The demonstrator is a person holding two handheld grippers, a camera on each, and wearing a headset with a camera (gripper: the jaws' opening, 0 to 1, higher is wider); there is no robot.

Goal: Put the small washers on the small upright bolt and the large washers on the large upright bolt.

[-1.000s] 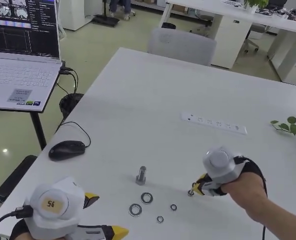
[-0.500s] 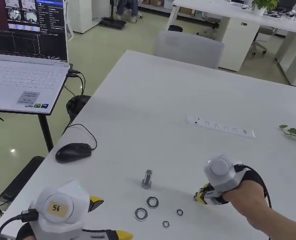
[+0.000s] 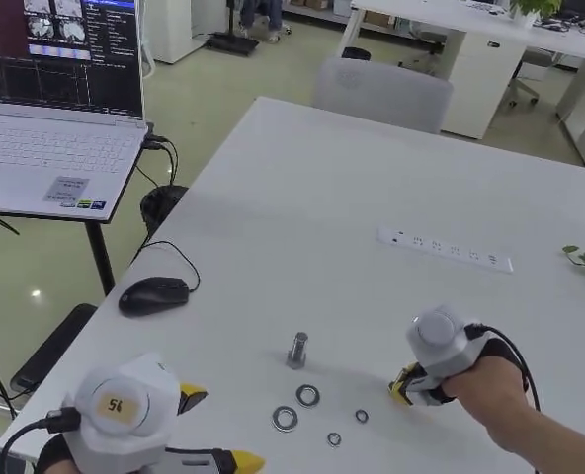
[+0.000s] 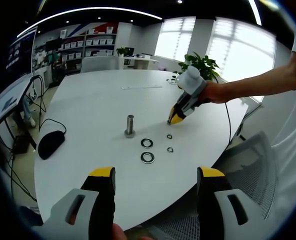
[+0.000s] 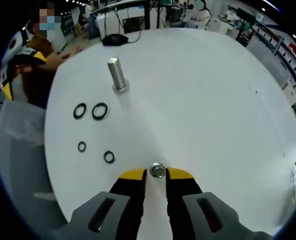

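Head view: large bolt [image 3: 298, 350] is standing upright on the white desk [image 3: 372, 197], nr the front edge.
Large washers: 2 large washers [image 3: 308, 396] are lying flat just in front of the large bolt, side by side, not touching it.
Small washers: 2 small washers [image 3: 362, 417] are lying flat to the right of the big pair, apart from each other, none on a bolt yet.
Right gripper: a hand is holding the right gripper [image 3: 403, 387] tip-down at the desk, right of the washers & near the small ones.
Right gripper view: fingers [image 5: 133, 175] are clenching on the small bolt [image 5: 157, 170], one yellow pad each side, bolt sitting at the very tips w/ its round end facing the cam.
Small bolt spot: it's sitting well right of the large bolt, w/ the washers between the two.
Left gripper: the left gripper [image 3: 218, 428] is hovering at the near-left corner of the desk, well apart from the washers.
Left gripper view: fingers [image 4: 102, 175] are standing wide apart, released, gripping nothing, pointing across the desk twd bolt & washers.
Desk extras: a black mouse [image 3: 154, 295] is lying left of the bolt; a white power strip [image 3: 446, 248] is lying further back.
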